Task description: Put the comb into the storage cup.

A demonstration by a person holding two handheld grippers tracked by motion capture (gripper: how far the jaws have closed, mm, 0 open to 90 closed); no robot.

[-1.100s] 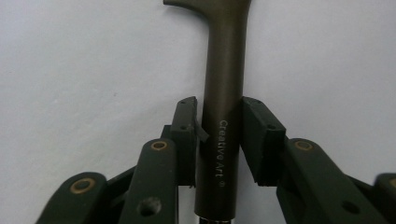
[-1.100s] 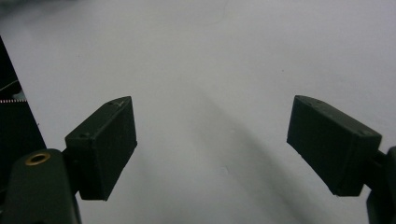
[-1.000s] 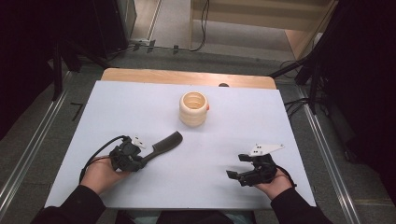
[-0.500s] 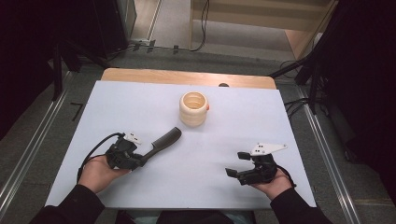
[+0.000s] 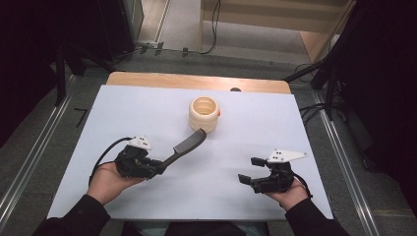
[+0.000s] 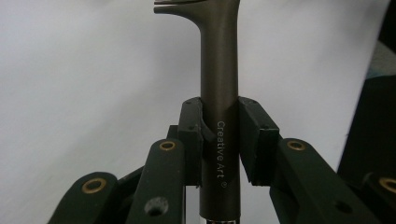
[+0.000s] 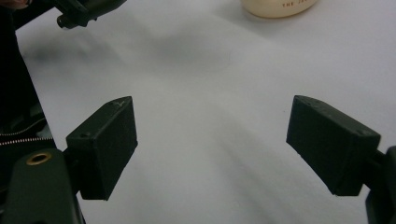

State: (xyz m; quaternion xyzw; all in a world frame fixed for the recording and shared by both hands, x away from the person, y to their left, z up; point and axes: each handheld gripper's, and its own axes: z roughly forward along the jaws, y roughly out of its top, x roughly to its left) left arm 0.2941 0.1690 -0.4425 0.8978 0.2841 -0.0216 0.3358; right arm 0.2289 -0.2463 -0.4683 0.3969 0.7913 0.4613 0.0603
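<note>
White-covered bench (image 5: 147,103) in a dim workroom | left claw (image 5: 156,168) is clenching a dark comb (image 5: 186,146) by its handle, teeth end lifting toward the cream jar (image 5: 203,113) | comb is looking light, stiff, smooth; handle grip suiting it | right claw (image 5: 251,172) is resting released, empty.

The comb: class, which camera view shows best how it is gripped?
The left gripper view: the comb handle sits clamped between the left gripper pads, lettering legible. The high view shows the whole comb, teeth end pointing toward the cup, but the grip is tiny. The right gripper view adds nothing clear.
</note>
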